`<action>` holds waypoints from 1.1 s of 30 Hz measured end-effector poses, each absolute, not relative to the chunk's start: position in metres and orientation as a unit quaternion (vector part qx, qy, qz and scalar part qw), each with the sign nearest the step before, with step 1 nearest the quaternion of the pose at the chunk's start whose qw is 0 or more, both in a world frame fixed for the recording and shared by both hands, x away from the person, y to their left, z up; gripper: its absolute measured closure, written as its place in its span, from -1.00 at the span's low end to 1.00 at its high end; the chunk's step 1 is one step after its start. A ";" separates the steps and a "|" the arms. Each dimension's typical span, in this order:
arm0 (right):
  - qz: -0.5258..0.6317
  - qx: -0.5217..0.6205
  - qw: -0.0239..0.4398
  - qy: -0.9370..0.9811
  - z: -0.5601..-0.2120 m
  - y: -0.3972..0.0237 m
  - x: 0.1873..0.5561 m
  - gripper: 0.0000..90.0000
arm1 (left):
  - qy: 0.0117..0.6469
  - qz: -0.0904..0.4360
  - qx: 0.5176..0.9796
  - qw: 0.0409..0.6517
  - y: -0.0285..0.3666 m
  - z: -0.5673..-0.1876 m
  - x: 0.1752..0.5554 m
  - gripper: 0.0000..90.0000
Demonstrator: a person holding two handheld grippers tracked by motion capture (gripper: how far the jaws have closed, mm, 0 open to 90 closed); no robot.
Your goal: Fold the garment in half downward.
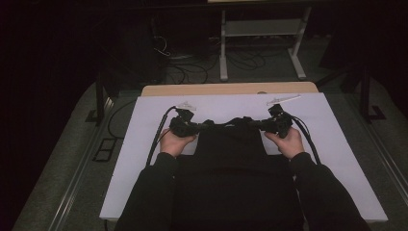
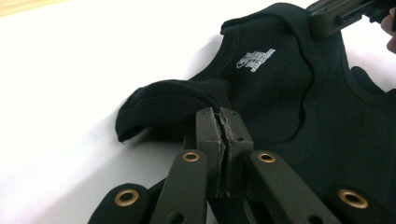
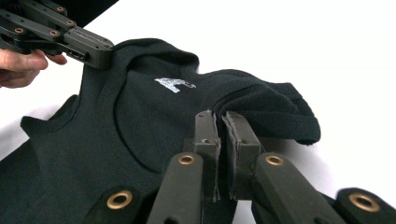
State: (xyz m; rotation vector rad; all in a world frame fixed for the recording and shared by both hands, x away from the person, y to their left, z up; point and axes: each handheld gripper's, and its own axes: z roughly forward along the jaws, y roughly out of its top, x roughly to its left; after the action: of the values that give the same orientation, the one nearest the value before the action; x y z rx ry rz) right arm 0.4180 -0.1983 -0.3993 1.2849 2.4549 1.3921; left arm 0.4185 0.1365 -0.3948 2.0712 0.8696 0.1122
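A black garment (image 1: 231, 149) with a small white neck print (image 2: 256, 59) lies on the white table sheet (image 1: 144, 144). Its neck end is stretched between both grippers and lifted a little off the sheet. My left gripper (image 1: 208, 126) is shut on the garment's left shoulder (image 2: 177, 100), the cloth pinched between its black jaws. My right gripper (image 1: 253, 124) is shut on the right shoulder (image 3: 275, 109) the same way. In each gripper view the other gripper (image 2: 348, 11) (image 3: 86, 46) grips the far shoulder. The rest of the garment (image 1: 235, 192) hangs toward the person's lap between the dark sleeves.
The white sheet (image 3: 303, 42) covers a wooden table whose far edge (image 1: 226, 89) shows. Beyond it stand a white metal frame (image 1: 262, 33) and loose cables (image 1: 192, 67) on a dark floor. Cables (image 1: 159, 134) trail from both grippers.
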 end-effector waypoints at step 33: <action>0.483 0.380 0.020 0.789 -0.377 -0.207 0.364 0.84 | 0.317 0.059 0.825 0.465 0.145 -0.380 0.365 0.92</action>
State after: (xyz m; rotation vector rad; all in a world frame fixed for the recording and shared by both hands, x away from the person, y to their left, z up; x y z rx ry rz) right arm 0.3639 -0.2072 -0.3767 1.1799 2.4471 1.4970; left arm 0.3645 0.1452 -0.3801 2.0258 0.7778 0.1444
